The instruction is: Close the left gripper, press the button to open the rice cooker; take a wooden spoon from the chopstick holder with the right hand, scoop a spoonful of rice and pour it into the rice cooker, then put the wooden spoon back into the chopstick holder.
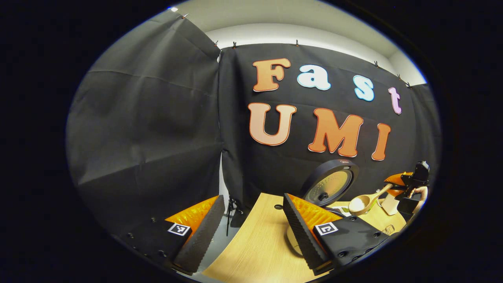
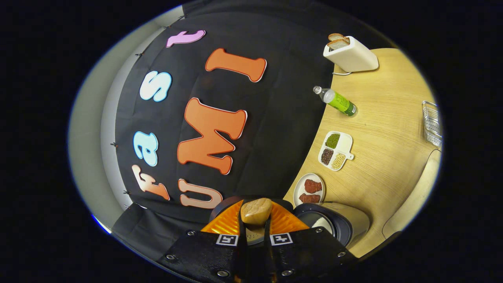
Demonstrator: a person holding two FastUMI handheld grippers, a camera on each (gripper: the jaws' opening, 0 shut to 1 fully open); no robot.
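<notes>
The rice cooker [image 1: 329, 182] stands on the table with its round lid raised; in the right gripper view its open pot [image 2: 332, 224] sits low and right of centre. My left gripper [image 1: 251, 232] is open and holds nothing, left of the cooker and over the table's edge. My right gripper [image 1: 397, 184] shows at the far right, held by a hand [image 1: 422, 192] and shut on the handle of the wooden spoon [image 1: 363, 202]. The spoon's bowl hangs beside the cooker's lid. In its own view, the right gripper [image 2: 255, 222] grips the spoon [image 2: 256, 211], seen end-on. Whether rice lies in the spoon is unclear.
On the light wooden table [image 2: 385, 129] lie a plate of red pieces [image 2: 310, 188], a divided dish of beans [image 2: 335, 150], a green bottle on its side [image 2: 338, 101], a toaster with bread [image 2: 349, 53] and a wire basket [image 2: 431, 122]. Black cloth walls close the back.
</notes>
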